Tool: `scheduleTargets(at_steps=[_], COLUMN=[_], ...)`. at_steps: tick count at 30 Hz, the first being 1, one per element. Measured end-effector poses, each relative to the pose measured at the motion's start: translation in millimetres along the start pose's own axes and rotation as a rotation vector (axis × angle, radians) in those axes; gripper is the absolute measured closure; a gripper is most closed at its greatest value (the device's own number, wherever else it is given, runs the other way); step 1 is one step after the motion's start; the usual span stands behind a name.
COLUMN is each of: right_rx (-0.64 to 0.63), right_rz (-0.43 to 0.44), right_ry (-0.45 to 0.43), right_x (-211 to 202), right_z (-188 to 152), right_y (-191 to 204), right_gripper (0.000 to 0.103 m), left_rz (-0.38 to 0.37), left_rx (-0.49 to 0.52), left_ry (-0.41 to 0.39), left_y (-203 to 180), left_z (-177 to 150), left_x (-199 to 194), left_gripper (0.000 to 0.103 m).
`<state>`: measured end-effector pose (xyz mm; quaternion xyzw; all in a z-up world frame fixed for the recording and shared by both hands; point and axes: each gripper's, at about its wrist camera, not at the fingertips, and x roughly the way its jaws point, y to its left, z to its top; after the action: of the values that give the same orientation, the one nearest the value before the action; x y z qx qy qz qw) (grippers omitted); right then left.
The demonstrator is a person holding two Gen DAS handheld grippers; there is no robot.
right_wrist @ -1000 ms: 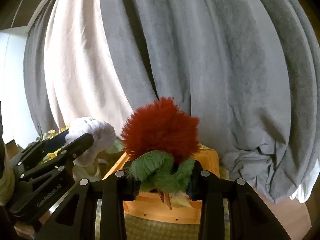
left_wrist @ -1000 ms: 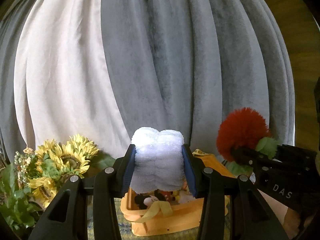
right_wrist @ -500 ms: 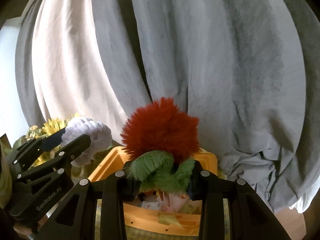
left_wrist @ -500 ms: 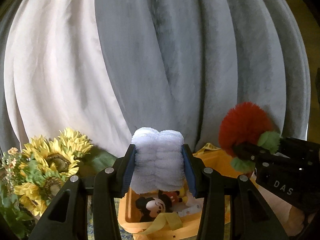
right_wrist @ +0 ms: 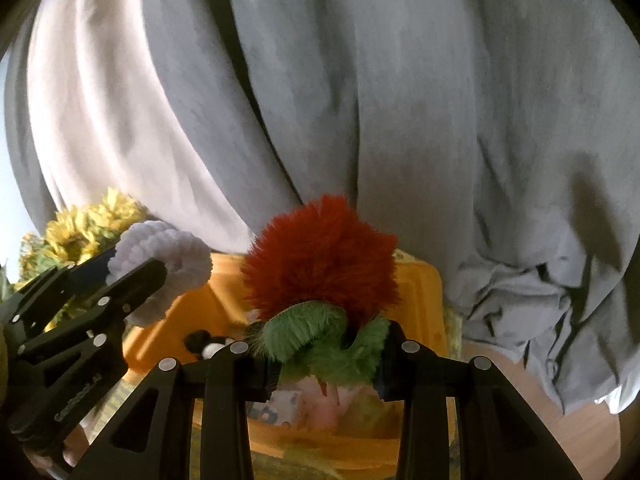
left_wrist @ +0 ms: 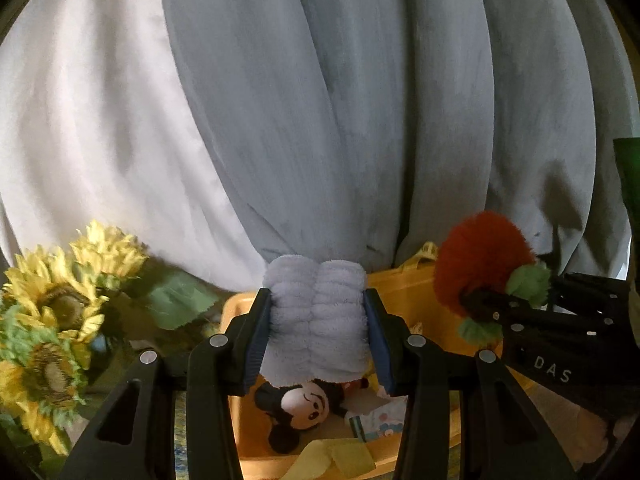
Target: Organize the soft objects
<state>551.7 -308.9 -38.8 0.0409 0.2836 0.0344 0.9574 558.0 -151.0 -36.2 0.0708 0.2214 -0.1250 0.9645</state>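
A grey curtain (left_wrist: 360,120) is hanging behind everything, with sunflowers (left_wrist: 52,312) standing at the left. Below both grippers an orange bin (left_wrist: 404,292) is sitting open, already holding a mouse plush (left_wrist: 300,404), a small printed packet (left_wrist: 380,424) and some yellow fabric (left_wrist: 340,456).

The left gripper (left_wrist: 318,332) is pinching a pale rolled towel (left_wrist: 316,320) between its jaws, which are standing fairly wide around the roll; the towel is hanging over the bin's near half. The right gripper (right_wrist: 324,364) is closing narrowly on the green leaves of a red pompom flower (right_wrist: 320,268), held just above the bin's far side.

Risks, as I am judging them: the two grippers are working close together over one opening, so lowering both at once is inviting a collision. The towel is being squeezed only at its middle, so it may unroll on release and drape over the bin's rim instead of landing inside. The flower is being held by soft leaves alone; it may slip early or snag on a pad when the jaws are parting. Dropping either from height is risking a bounce off the plush.

Readable writing: "DAS" is showing on the right gripper in the left view; lettering on the left gripper in the right view is too blurred to read.
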Motion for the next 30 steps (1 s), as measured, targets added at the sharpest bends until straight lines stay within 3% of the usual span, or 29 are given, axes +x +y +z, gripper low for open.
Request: scheduleTargets(at_steps=[7, 10, 11, 12, 14, 16, 19, 26, 30], right_rx=[-0.012, -0.009, 0.0, 0.006, 0.011, 0.009, 0.008, 0.012, 0.019], right_rz=[0.005, 0.019, 0.021, 0.018, 0.005, -0.005, -0.037, -0.116, -0.114], right_ry=[0.074, 0.11, 0.118, 0.122, 0.115, 0.105, 0.083, -0.005, -0.064], right_x=[27, 36, 38, 39, 39, 36, 25, -26, -67], right_z=[-7, -10, -11, -12, -13, -14, -15, -22, -31], right_y=[-4, -6, -8, -10, -11, -12, -11, -4, 7], right_gripper=[0.067, 0.062, 0.055, 0.046, 0.04, 0.04, 0.036, 0.025, 0.018], left_rz=[-0.001, 0.007, 0.012, 0.012, 0.022, 0.039, 0.08, 0.153, 0.169], left_rx=[0.024, 0.028, 0.025, 0.023, 0.014, 0.0, -0.03, -0.073, -0.08], left_ry=[0.071, 0.083, 0.087, 0.091, 0.093, 0.09, 0.072, -0.009, -0.06], left_y=[-3, -3, -3, -2, 0, 2, 7, 16, 18], left_z=[-9, -12, -12, -12, -14, -16, -19, -20, -25], left_x=[29, 33, 33, 34, 31, 25, 10, -52, -94], left_gripper=[0.055, 0.039, 0.032, 0.03, 0.026, 0.019, 0.018, 0.0, 0.0])
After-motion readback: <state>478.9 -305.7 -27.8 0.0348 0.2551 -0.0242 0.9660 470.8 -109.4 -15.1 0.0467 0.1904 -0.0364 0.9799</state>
